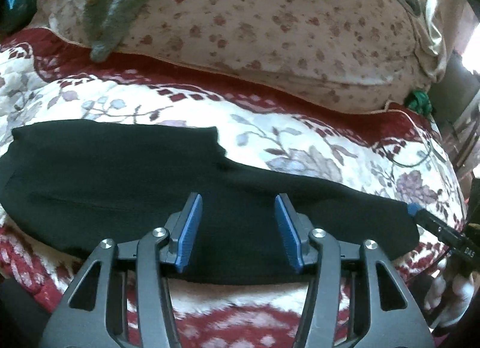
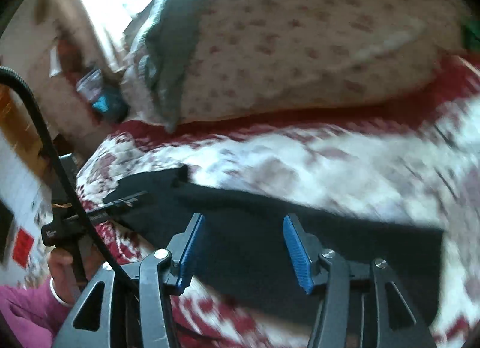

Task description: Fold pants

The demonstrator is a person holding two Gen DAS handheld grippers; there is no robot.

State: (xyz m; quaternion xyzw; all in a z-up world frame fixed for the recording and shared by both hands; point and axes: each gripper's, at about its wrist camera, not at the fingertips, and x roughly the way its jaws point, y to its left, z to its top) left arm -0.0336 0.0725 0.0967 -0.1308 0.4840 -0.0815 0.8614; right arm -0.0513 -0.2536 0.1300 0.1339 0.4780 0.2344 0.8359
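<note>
From the left wrist, the left tool (image 1: 238,228) hangs over the black pants (image 1: 120,186) with its blue pads (image 1: 189,232) spread apart and nothing pinched between them. The pants lie folded flat in a long band across the bedspread (image 1: 300,138), white with dark red borders. Behind them sits a flowered pillow (image 1: 270,33) with a grey cloth (image 1: 120,3) draped over it. The right tool's tip (image 1: 432,222) shows at the pants' right end.

From the right wrist, the blurred picture shows the right tool (image 2: 243,255) spread too, empty, above the pants (image 2: 255,228). At left the other tool (image 2: 126,201) is gripped by a hand (image 2: 69,267) in a pink sleeve (image 2: 24,312).
</note>
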